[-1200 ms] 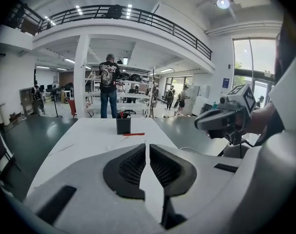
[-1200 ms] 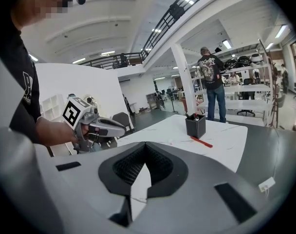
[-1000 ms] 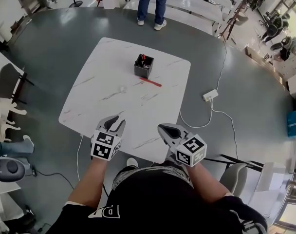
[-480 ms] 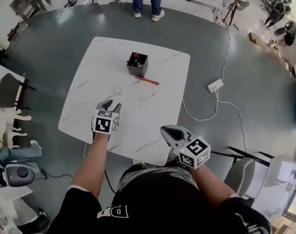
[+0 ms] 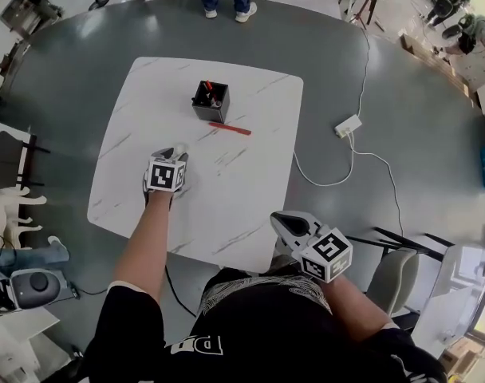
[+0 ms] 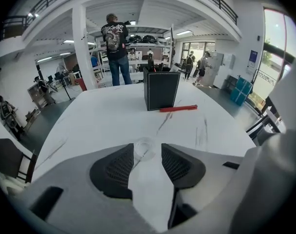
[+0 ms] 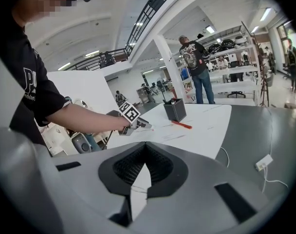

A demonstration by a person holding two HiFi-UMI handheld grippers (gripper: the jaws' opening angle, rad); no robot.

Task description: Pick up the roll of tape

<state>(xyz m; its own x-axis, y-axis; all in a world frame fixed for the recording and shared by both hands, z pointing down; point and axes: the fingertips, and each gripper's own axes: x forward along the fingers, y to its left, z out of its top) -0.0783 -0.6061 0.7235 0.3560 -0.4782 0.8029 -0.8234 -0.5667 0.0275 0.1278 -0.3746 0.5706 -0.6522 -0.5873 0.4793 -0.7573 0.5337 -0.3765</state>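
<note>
I'm looking at a white marbled table [image 5: 242,190]. On it the clear roll of tape [image 6: 144,148] lies between the tips of my left gripper's [image 5: 176,149] jaws, which have just been opening. Straight beyond the jaws stands a black box [image 6: 161,90], with a red pen [image 6: 178,108] lying just right of its base.

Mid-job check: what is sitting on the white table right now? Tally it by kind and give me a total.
roll of tape: 1
black holder: 1 (what stands inside it is too small to count)
red pen, lying loose beside the holder: 1
Total: 3
</note>
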